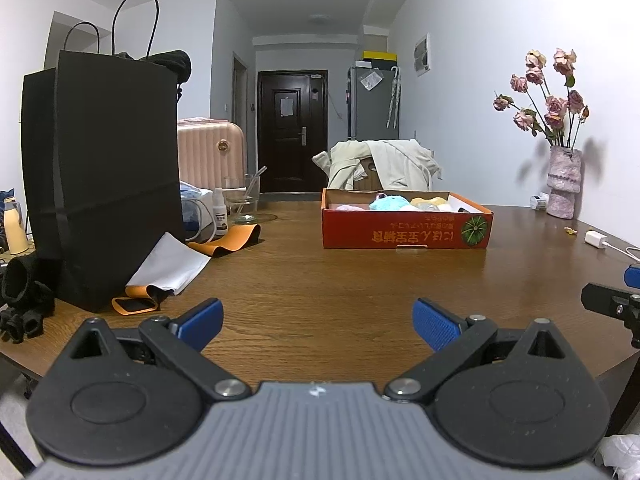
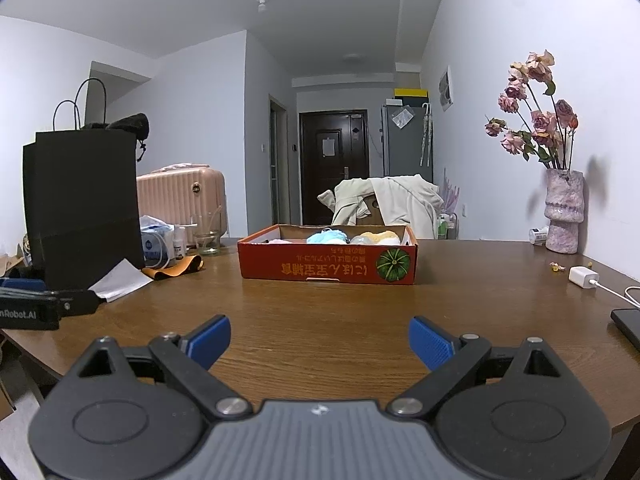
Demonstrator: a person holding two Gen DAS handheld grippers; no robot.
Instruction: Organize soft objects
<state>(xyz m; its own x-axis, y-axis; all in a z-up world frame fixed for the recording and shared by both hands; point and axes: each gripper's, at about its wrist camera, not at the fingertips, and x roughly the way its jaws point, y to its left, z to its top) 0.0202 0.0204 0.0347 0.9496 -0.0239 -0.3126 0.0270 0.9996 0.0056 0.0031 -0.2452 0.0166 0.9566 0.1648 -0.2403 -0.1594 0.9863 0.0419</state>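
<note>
Well beyond hand-held gripper point(image 1: 318, 322): soft objects point(image 1: 394, 201).

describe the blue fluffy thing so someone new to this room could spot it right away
Start at the wooden table and find the shallow orange cardboard box with a green pumpkin printed on its front. Inside it lies the light blue fluffy ball, left of a yellow fluffy ball; it is the only blue piece there.

Red cardboard box point(image 2: 328, 266) w/ pastel soft balls point(image 2: 328, 236) in it sits mid wooden table point(image 2: 320, 320), nr far edge; tall black paper bag point(image 2: 82, 200) at left edge, pink stone vase point(image 2: 563, 212) far-right corner.
</note>
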